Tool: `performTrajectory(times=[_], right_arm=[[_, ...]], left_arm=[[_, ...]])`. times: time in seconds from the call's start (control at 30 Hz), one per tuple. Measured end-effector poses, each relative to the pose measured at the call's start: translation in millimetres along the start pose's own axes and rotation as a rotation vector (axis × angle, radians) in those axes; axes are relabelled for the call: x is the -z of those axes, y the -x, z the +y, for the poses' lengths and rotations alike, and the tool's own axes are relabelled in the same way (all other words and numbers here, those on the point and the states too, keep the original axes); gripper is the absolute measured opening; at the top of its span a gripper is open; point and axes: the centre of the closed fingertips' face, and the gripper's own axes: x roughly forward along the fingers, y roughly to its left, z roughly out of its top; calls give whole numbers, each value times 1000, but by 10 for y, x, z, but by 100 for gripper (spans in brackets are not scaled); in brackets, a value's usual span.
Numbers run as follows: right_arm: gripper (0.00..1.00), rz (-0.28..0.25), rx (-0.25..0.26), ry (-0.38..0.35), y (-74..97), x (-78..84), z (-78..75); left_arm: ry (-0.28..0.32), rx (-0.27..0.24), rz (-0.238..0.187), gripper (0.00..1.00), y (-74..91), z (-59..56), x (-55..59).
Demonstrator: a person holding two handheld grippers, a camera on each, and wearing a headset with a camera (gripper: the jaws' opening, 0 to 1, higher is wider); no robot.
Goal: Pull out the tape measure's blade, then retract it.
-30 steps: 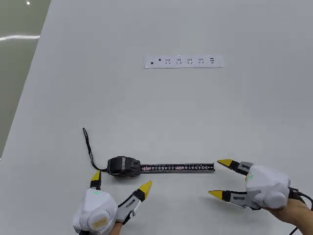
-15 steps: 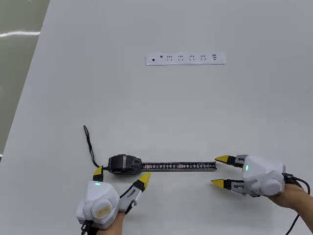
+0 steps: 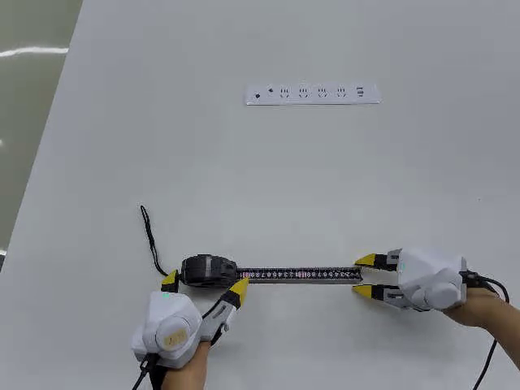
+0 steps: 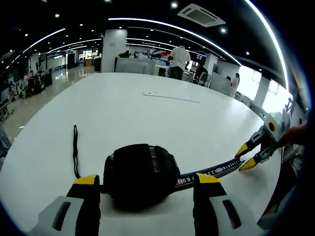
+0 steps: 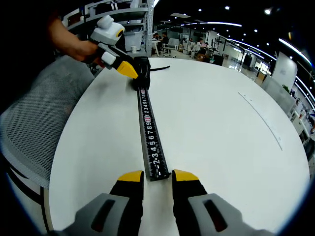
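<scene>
The tape measure [image 3: 207, 270] is laid on the white table [image 3: 284, 179], with its blade [image 3: 296, 275] pulled out toward 3 o'clock. The left gripper [image 3: 204, 284] is held wide open at its 6 o'clock side, with nothing gripped. The right gripper [image 3: 361, 275] is held a little open, with the blade's tip between its jaws.

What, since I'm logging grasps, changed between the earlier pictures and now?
The right hand-held gripper moved in to the tip of the blade, its jaws narrowing around it without clearly clamping. The left hand-held gripper edged forward to straddle the tape measure. Tape measure, blade and power strip stayed put.
</scene>
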Motion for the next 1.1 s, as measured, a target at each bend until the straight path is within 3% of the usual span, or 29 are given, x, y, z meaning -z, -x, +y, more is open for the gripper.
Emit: performTrajectory(times=[0.17, 0.43, 0.63, 1.1], right_arm=[[22, 5, -6, -15, 13, 14, -22], [15, 4, -26, -33, 12, 54, 2], [14, 0, -33, -95, 12, 67, -4], [12, 15, -34, -78, 5, 64, 3]], left_arm=[[7, -4, 4, 73, -31, 15, -3], [16, -8, 16, 71, -48, 27, 10], [27, -16, 22, 70, -68, 45, 24], [79, -42, 46, 66, -111, 58, 46]])
